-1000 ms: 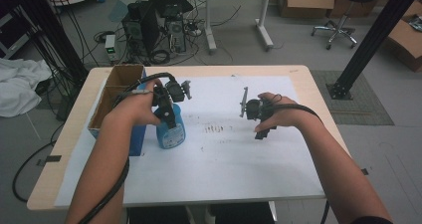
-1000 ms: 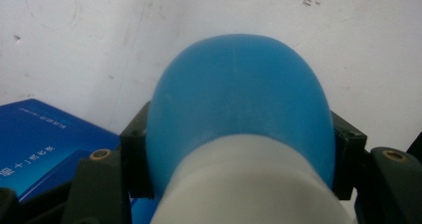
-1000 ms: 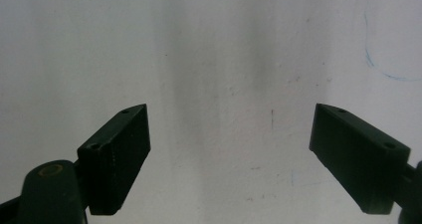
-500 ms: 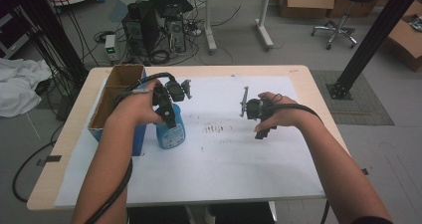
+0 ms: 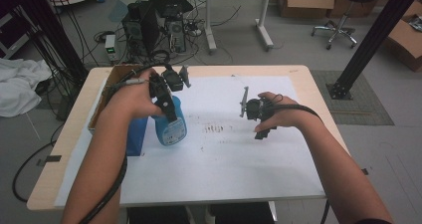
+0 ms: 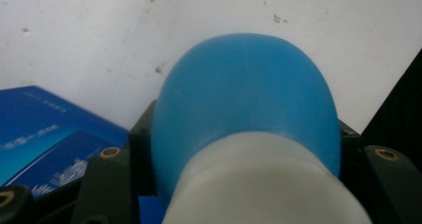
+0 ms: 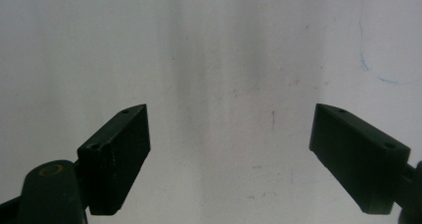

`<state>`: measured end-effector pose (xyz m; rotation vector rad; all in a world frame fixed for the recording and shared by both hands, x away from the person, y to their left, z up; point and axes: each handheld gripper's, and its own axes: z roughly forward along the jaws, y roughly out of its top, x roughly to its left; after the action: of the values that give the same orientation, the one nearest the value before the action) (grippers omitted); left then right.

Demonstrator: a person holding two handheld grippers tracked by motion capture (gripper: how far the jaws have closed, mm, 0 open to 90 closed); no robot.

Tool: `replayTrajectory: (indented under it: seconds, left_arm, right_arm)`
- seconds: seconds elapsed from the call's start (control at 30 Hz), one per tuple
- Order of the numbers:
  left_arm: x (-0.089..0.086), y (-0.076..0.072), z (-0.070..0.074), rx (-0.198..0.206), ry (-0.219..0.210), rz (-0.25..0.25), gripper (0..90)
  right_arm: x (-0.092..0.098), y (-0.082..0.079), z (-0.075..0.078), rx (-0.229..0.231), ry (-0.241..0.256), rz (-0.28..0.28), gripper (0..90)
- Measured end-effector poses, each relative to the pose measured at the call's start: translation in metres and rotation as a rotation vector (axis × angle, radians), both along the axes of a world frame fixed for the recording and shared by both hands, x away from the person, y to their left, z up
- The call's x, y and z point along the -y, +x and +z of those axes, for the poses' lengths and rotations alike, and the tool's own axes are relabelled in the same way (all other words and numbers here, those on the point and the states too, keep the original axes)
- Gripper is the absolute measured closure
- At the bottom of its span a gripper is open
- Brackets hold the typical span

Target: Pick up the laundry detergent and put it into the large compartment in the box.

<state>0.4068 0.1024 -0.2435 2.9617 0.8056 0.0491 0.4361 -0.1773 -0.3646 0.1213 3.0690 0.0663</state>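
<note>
My left gripper [image 5: 166, 92] is clamped around the neck of the blue bottle [image 5: 170, 126], which stands upright on the white sheet [image 5: 239, 159], well left of my right gripper [image 5: 251, 108], whose jaws gape wide over bare paper.

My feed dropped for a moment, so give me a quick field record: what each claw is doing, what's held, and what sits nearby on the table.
left claw: shut on the blue spray bottle, gripping its neck
right claw: open, holds nothing, over the white table sheet
bottle position: upright, base low over the sheet; contact unclear
beside bottle: blue box to its left
table's far left edge: cardboard box
</note>
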Motion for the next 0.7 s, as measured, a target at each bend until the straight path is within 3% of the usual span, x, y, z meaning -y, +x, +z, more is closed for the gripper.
replayTrajectory:
  seconds: [0.1, 0.13, 0.17, 0.2, 0.23, 0.27, 0.37, 0.47, 0.7]
  left_arm:
    - [0.0, -0.002, 0.017, 0.006, 0.008, 0.03, 38.4]
    - [0.0, -0.002, 0.017, 0.006, 0.008, 0.03, 38.4]
    - [-0.001, -0.002, 0.028, 0.007, 0.013, 0.054, 38.4]
    - [-0.001, -0.002, 0.028, 0.007, 0.013, 0.054, 38.4]
    - [-0.003, -0.001, 0.04, 0.004, 0.014, 0.086, 38.4]
    - [-0.003, -0.001, 0.04, 0.004, 0.014, 0.086, 38.4]
    - [-0.01, 0.0, 0.061, -0.017, -0.015, 0.158, 38.4]
    - [-0.013, -0.002, 0.074, -0.022, -0.021, 0.196, 38.4]
    - [-0.015, -0.003, 0.098, -0.018, 0.017, 0.278, 38.4]
  right_arm:
    - [0.0, -0.001, 0.002, 0.003, 0.0, 0.003, 16.6]
    - [0.0, -0.001, 0.002, 0.003, 0.0, 0.003, 16.6]
    - [0.0, -0.002, 0.003, 0.004, 0.003, 0.0, 16.6]
    - [0.0, -0.002, 0.003, 0.004, 0.003, 0.0, 16.6]
    - [0.001, -0.003, 0.004, 0.006, 0.004, 0.0, 16.6]
    - [0.001, -0.003, 0.004, 0.006, 0.004, 0.0, 16.6]
    - [0.002, -0.003, 0.006, 0.009, 0.005, 0.001, 16.6]
    - [0.003, -0.003, 0.007, 0.011, 0.007, -0.001, 16.6]
    - [0.003, -0.003, 0.007, 0.013, 0.013, 0.004, 16.6]
